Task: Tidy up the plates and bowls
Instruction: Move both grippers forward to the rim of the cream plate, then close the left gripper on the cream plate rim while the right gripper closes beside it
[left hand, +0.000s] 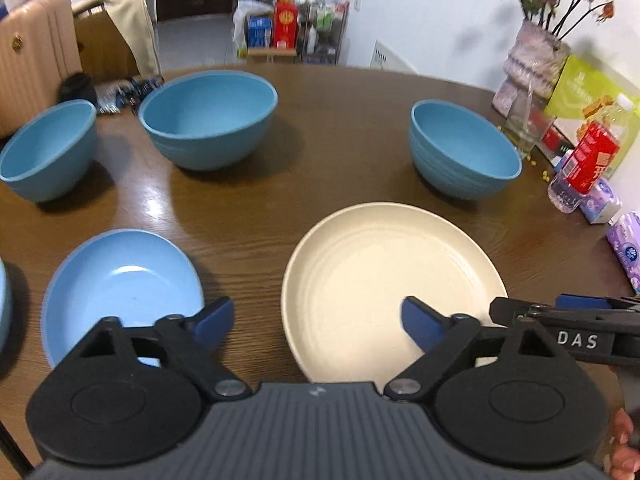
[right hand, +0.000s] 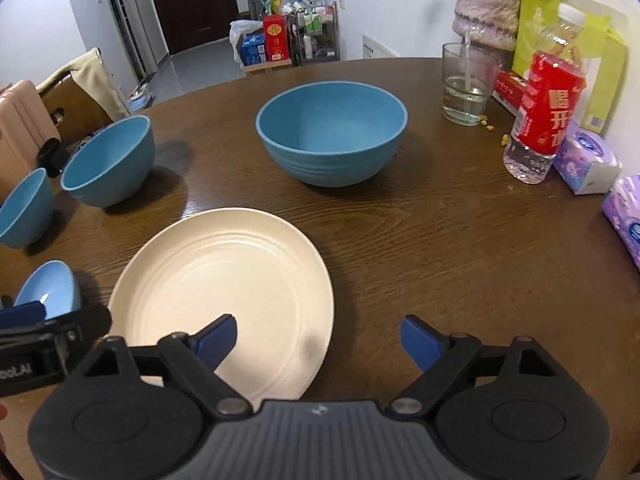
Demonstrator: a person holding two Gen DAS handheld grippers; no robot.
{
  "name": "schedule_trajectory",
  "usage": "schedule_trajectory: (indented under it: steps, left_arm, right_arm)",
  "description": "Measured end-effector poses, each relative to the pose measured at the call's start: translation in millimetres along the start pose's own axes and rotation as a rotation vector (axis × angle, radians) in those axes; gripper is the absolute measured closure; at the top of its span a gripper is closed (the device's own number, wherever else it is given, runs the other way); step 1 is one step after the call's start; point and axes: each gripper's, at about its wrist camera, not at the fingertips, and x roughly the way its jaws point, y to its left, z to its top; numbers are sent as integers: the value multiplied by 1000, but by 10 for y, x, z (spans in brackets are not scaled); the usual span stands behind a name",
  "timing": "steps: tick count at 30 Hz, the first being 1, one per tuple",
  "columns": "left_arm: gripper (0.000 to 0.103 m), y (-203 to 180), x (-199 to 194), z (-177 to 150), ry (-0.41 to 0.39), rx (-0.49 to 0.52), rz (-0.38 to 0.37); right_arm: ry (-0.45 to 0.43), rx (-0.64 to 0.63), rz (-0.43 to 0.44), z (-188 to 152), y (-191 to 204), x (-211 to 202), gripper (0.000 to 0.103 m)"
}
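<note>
- Tongs: we see both open, nothing between the blue pads.
- Left gripper (left hand: 318,326) hangs over the gap between blue plate (left hand: 120,284) and cream plate (left hand: 384,280); its right pad sits over the cream plate's near rim.
- Right gripper (right hand: 318,342) hangs at the cream plate's right edge, left pad over the plate, right pad over bare table (right hand: 460,248).
- Three blue bowls stand upright further back: left (left hand: 48,148), middle (left hand: 208,116), right (left hand: 464,148), well apart.
</note>
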Motion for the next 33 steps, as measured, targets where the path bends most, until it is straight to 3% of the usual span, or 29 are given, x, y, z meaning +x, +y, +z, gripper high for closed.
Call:
schedule_trajectory:
  steps: [5,10,14,22,26,33]
  left_arm:
    - [34,-14,238,65,76,-42,24]
    - [49,40,419,117,136,-104,41]
    - [59,101,548,121,181,-157,42]
    - [65,152,608,121,187,-197,37]
    - [71,140,608,129,183,-199,37]
    - [77,122,613,113,172,-196,44]
  right_arm:
    - [37,-21,20,74,-55,211,33]
    - [57,-35,27,102,-80,325,34]
    - [86,-21,48,100,-145,422,45]
    - [87,2,94,111,-224,512,67]
    - [87,23,137,117,-254,529,87]
    - [70,37,163,90,-311,519,90]
